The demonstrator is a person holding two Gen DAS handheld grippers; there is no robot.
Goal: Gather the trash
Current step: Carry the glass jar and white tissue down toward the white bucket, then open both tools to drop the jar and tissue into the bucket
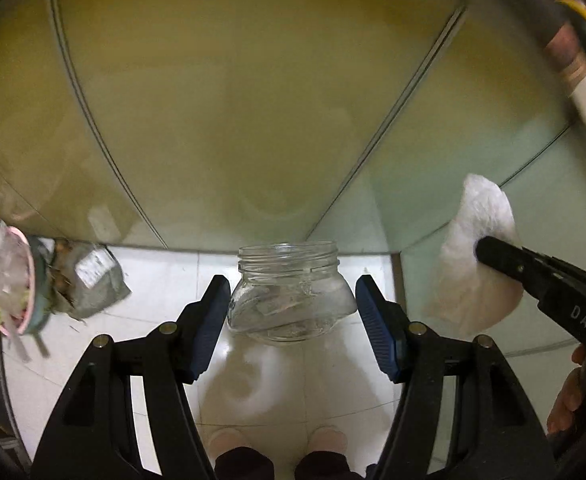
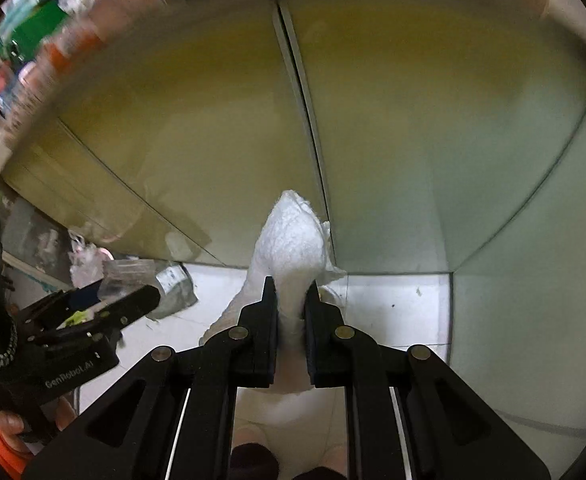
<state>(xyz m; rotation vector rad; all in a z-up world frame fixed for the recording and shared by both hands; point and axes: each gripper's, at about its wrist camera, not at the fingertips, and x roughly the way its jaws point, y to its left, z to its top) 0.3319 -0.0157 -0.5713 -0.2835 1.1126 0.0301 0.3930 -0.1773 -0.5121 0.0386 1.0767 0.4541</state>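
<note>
A clear glass jar (image 1: 289, 292) with scraps inside hangs between the fingers of my left gripper (image 1: 293, 296), above the white floor tiles; both blue pads (image 1: 213, 316) press its sides, so the jar is held. My right gripper (image 2: 291, 300) is shut on a white crumpled paper towel (image 2: 293, 240), held up in front of a glossy cabinet. In the left wrist view, the right gripper (image 1: 489, 250) and its towel (image 1: 473, 264) are to the jar's right. In the right wrist view, the left gripper (image 2: 133, 300) sits at the lower left.
A pile of trash lies on the floor at the left: a grey foil packet (image 1: 93, 280), a pink bowl with plastic wrap (image 1: 7, 280) and green scraps. Glossy yellow-green cabinet doors (image 1: 233, 100) stand ahead. A cluttered shelf (image 2: 25, 40) is at the upper left.
</note>
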